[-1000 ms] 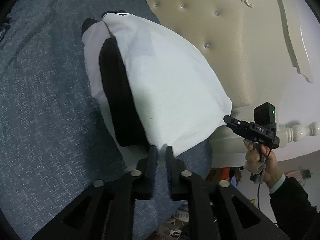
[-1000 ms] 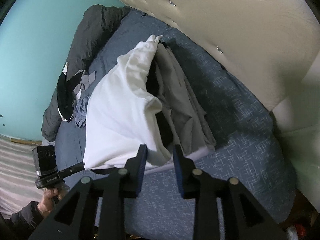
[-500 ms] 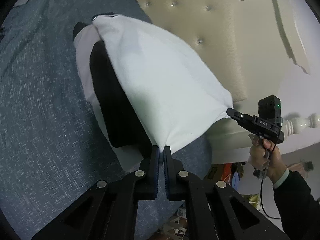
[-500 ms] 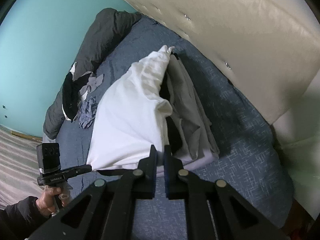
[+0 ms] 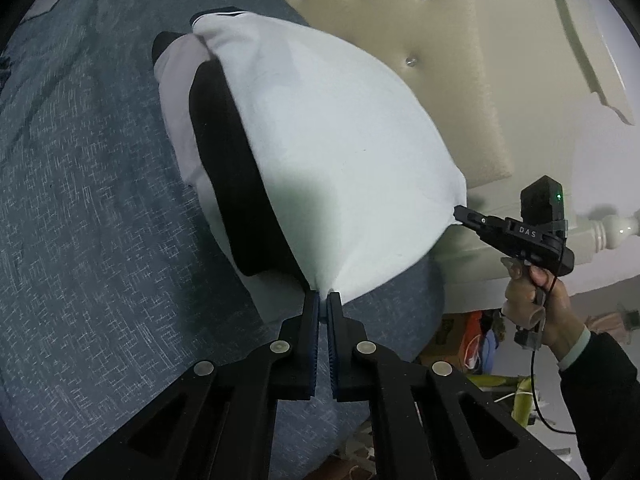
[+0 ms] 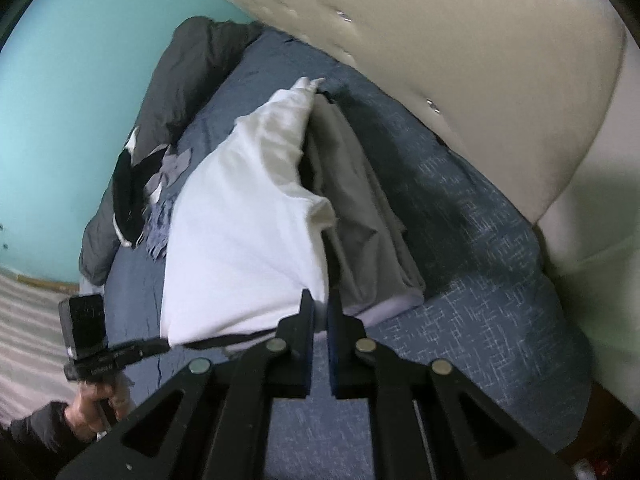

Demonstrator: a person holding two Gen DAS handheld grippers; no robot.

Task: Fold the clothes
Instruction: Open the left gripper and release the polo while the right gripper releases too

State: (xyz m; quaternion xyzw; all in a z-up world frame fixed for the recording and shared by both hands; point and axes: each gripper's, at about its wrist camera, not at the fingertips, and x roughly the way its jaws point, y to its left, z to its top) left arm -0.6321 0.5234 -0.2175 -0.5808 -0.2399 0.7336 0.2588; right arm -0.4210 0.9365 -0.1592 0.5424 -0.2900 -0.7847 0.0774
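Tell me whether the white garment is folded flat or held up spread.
Held up spread: the white garment is stretched taut between the left gripper and the right gripper, each shut on a corner, above the bed.

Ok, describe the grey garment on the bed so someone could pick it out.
Start at the cream tufted headboard, then drop to the blue bedspread below it. The grey garment lies crumpled there, between the headboard and the lifted white shirt: dull grey, not white.

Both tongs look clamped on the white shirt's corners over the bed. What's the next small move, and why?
Probably carry both corners forward together toward the far end. The left tongs and right tongs each pinch a corner of the white shirt, its lifted edge taut between them above the bed.
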